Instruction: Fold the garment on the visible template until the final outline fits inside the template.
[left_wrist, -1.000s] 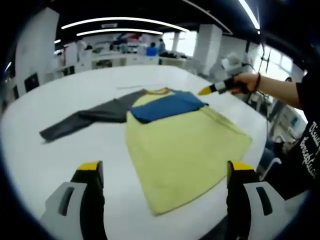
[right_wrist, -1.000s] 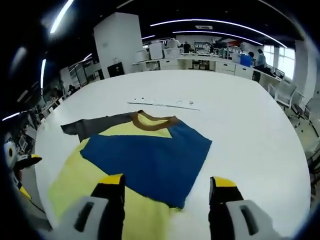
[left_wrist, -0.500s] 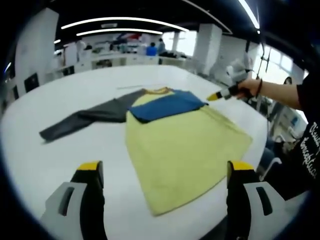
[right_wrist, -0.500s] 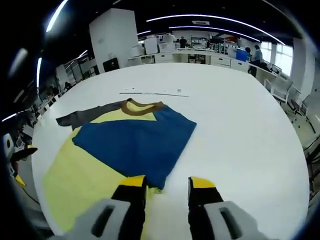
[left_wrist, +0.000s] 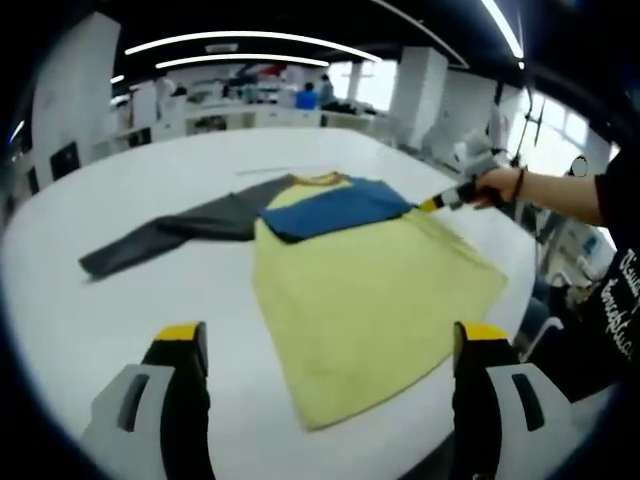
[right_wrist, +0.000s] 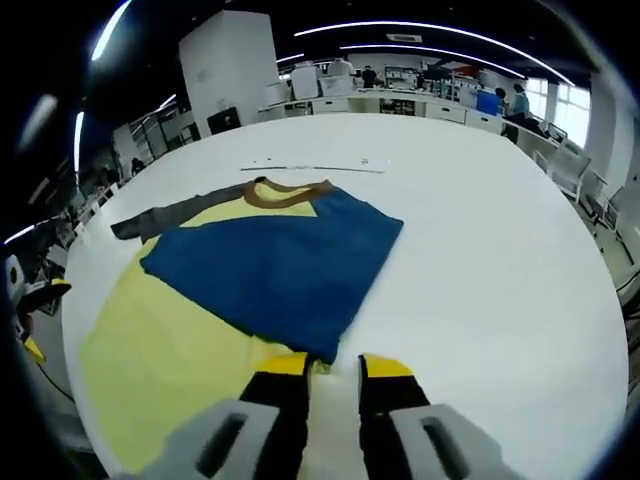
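A white table (left_wrist: 180, 170) extends ahead of the jaws in both views. Beyond its far edge stand a white block (right_wrist: 240, 60), white counters (right_wrist: 430, 105) with seated people (right_wrist: 520, 100), and chairs (right_wrist: 570, 175). Light strips (left_wrist: 250, 45) run overhead.

Bright, even overhead light from ceiling strip lamps (left_wrist: 250, 45) at 12 o'clock, both views. Window (left_wrist: 545, 130) glare at 2 o'clock, left gripper view. Shadows soft, faint. Strong fisheye bending at edges; slight overall softness, bkgd blurry.
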